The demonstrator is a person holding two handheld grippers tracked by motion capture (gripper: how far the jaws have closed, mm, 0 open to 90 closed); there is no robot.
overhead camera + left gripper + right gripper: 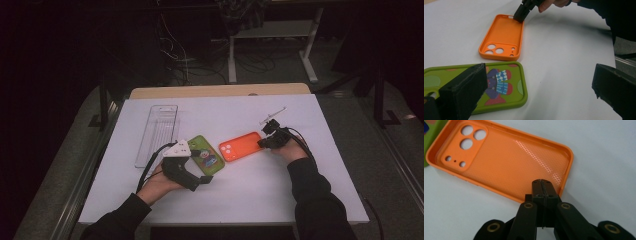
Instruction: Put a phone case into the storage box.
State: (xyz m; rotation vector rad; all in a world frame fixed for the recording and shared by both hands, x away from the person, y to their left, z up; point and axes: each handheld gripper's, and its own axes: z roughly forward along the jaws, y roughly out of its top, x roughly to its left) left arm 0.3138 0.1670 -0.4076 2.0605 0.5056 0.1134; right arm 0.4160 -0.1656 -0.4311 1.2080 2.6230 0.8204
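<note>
Where jaws meet — two phone cases (241,146), one clear tray (158,134).

Clear plastic tray (159,131) (lying flat), white table (250,190), thin tool (272,115)

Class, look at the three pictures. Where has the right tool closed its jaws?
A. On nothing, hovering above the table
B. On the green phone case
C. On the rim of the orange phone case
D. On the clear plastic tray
C. In the right gripper view the right tool has its jaws pressed together over the near rim of the orange phone case, apart from the green phone case.
</note>
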